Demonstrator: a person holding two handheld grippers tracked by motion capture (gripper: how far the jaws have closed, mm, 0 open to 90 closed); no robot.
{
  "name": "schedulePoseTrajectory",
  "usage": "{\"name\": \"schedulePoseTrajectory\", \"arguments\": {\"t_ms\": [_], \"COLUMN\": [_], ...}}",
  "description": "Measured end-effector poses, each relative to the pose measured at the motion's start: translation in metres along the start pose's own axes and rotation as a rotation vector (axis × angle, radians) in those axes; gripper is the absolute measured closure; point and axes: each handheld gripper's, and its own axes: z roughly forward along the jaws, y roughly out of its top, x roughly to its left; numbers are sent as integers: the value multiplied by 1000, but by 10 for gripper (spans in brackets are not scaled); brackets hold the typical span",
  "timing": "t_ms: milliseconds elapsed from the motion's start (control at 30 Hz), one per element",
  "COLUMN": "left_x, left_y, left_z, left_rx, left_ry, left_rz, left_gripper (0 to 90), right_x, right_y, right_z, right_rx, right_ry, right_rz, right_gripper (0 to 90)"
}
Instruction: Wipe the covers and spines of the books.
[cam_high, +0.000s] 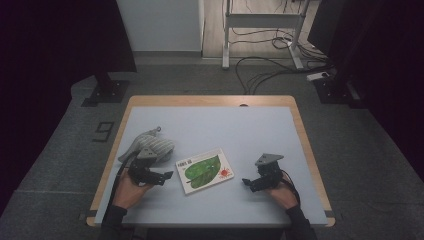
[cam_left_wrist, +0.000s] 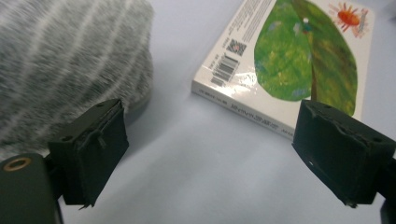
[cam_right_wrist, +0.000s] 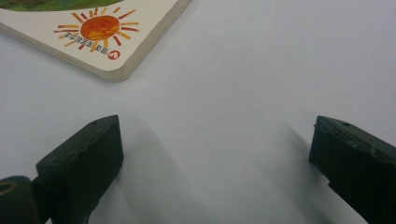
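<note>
- The book (cam_high: 205, 170) is the thing to look at first. It lies flat on the pale blue table (cam_high: 240, 130), near the middle and a bit toward the person's side.
- The book has a big green leaf on it and a small red sun in one corner.
- Nearest to the person are two hands. The left hand (cam_high: 131, 192) is just left of the book. The right hand (cam_high: 283, 194) is off to the right of the book.
- The left gripper (cam_high: 159, 175) is just beside the left edge of the book. Its jaws are wide apart, and there is nothing between them but bare table.
- In the left gripper view, the book's barcode corner (cam_left_wrist: 224, 70) sits a little past the jaws. One jaw comes in front of the book's near edge, and whether it touches the book I cannot tell.
- The right gripper (cam_high: 248, 183) is near the book's right side, with a gap of table in between. Its jaws are wide apart too and hold nothing.
- In the right gripper view, the sun corner (cam_right_wrist: 100, 28) of the book is ahead of the jaws and off to one side, not touching them.
- Farther back, to the left of the book, lies a soft grey striped cloth thing (cam_high: 149, 146). It is close behind the left gripper.
- Past the table is grey floor with black cables (cam_high: 260, 75) on it.
</note>
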Motion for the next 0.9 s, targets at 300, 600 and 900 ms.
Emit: {"name": "schedulePoseTrajectory", "arguments": {"t_ms": [300,600,900], "left_x": [18,42,76], "left_y": [20,45,43], "left_z": [-14,-10,15], "left_rx": [-18,5,54], "left_ry": [22,80,143], "left_rz": [-12,-4,-53], "left_gripper": [48,2,14], "right_x": [0,0,0], "right_y": [0,0,0], "right_z": [0,0,0], "right_rx": [-1,-2,-1], "right_ry": [-2,-2,-1], "right_rz": [4,4,4], "right_gripper": [22,24,24]}}
